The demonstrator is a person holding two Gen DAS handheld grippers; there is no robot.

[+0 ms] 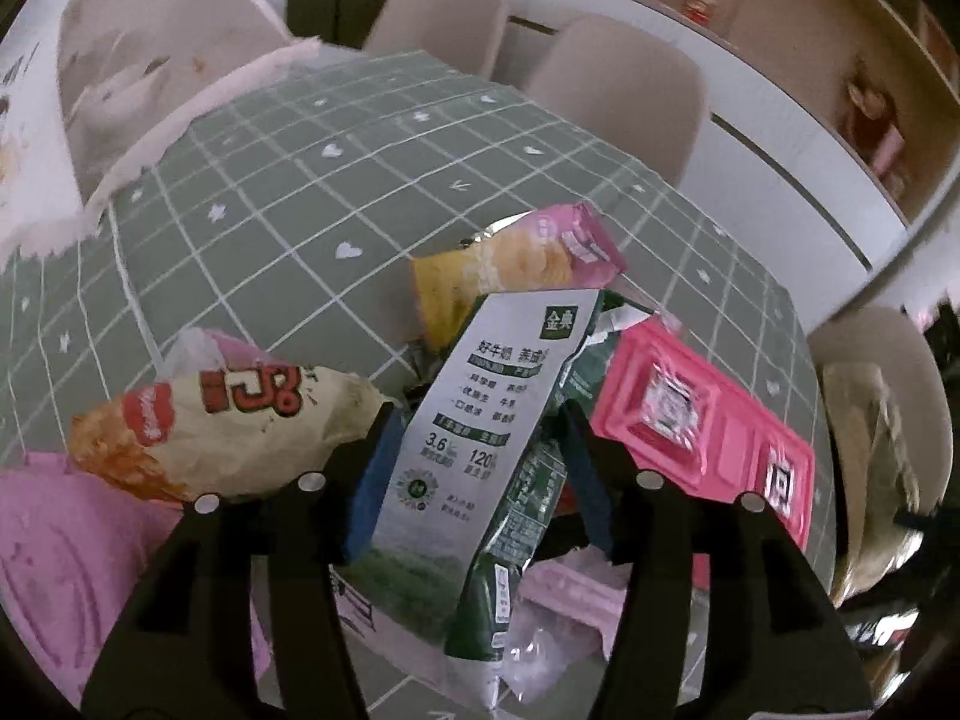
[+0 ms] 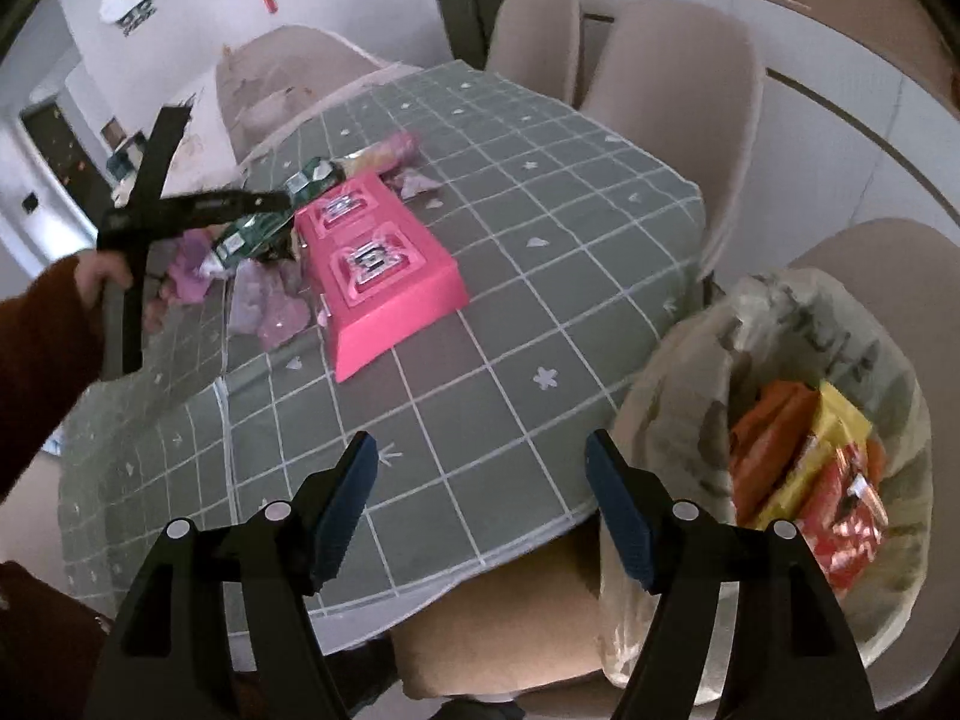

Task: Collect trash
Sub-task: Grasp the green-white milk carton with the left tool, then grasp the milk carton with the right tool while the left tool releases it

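Straddling a white and green milk carton [image 1: 480, 372] in the lower middle of the left wrist view: the left gripper [image 1: 480, 420], fingers [image 1: 366, 480] spread wide to either side of it, blue pads close to its faces but with no clear squeeze, so released rather than clenched. Carton tilted, leaning over a heap of rubbish on the green checked tabletop [image 1: 300, 180]. Just left of it, a crumpled cream and orange snack bag [image 1: 240, 420]; behind it, toward the centre, a pink and yellow snack packet [image 1: 516, 252]; to its right, touching the heap, a pink box [image 1: 690, 414] with clear windows in its lid. Pale pink scraps [image 1: 576, 582] under the carton at the bottom. Seen from the right wrist view, the same heap in the upper left, with a hand [image 2: 102, 276] and a dark red sleeve [image 2: 36, 372] at the left edge. Right gripper [image 2: 481, 441] at bottom centre over the near edge of the tabletop, opened wide and empty. Lower right, a pale plastic bag [image 2: 678, 372] sitting on a beige chair [image 2: 870, 252], mouth open, with orange, yellow and red wrappers [image 2: 810, 462] inside. More beige chairs along the far side.
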